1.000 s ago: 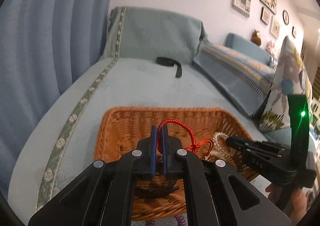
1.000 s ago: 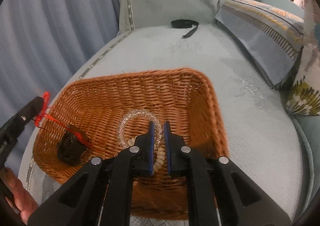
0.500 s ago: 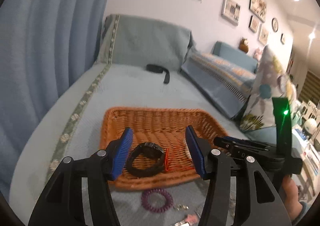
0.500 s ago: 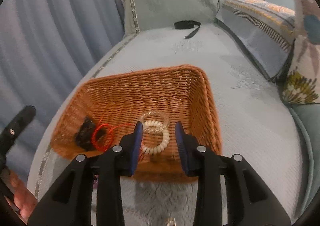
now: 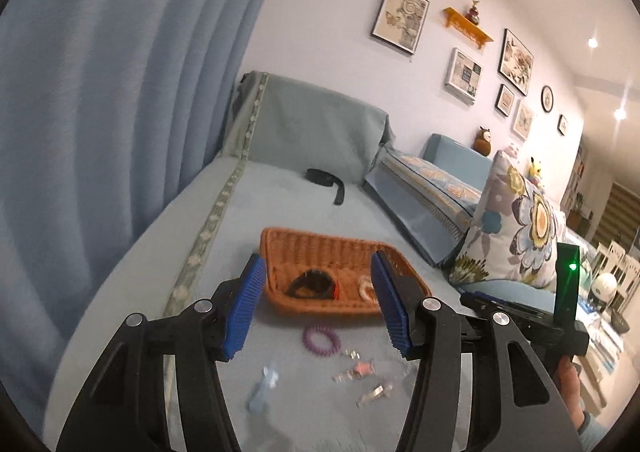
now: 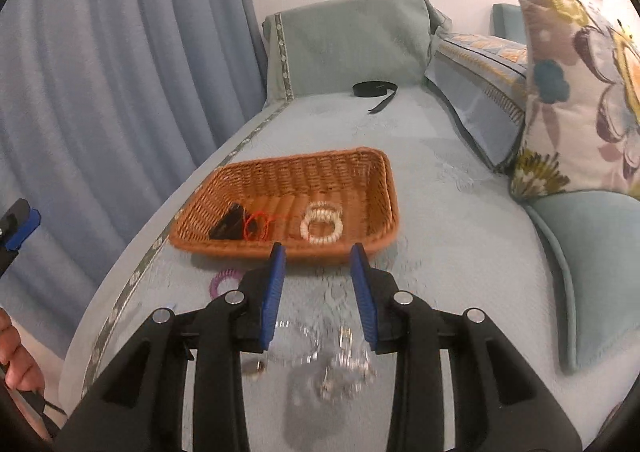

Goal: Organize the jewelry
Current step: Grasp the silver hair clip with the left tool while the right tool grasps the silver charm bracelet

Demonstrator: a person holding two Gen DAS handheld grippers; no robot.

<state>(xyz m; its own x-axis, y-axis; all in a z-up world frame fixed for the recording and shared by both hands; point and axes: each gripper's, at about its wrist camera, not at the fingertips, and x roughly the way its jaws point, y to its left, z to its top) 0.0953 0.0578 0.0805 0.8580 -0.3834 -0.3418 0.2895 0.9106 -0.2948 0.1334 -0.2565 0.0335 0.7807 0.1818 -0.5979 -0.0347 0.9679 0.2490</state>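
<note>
A wicker basket (image 6: 280, 176) (image 5: 316, 248) sits on the pale blue sofa seat. Inside lie a black bracelet (image 6: 229, 222) (image 5: 311, 284), a red cord (image 6: 258, 225) and a white bead bracelet (image 6: 322, 222) (image 5: 366, 288). A purple coil band (image 5: 321, 339) (image 6: 222, 280) lies in front of the basket. Small clear and pink pieces (image 5: 360, 369) (image 6: 340, 360) lie nearer, blurred. My left gripper (image 5: 318, 304) is open and empty, back from the basket. My right gripper (image 6: 318, 292) is open and empty above the small pieces.
A black strap (image 6: 374, 89) lies at the far end of the seat. A floral cushion (image 6: 580, 92) and a striped cushion (image 6: 480, 68) stand at the right. A blue curtain (image 6: 120, 72) hangs at the left.
Both grippers opened, leaving the red cord and the bead bracelets in the basket. Both have pulled back and up from the basket toward the seat's near end.
</note>
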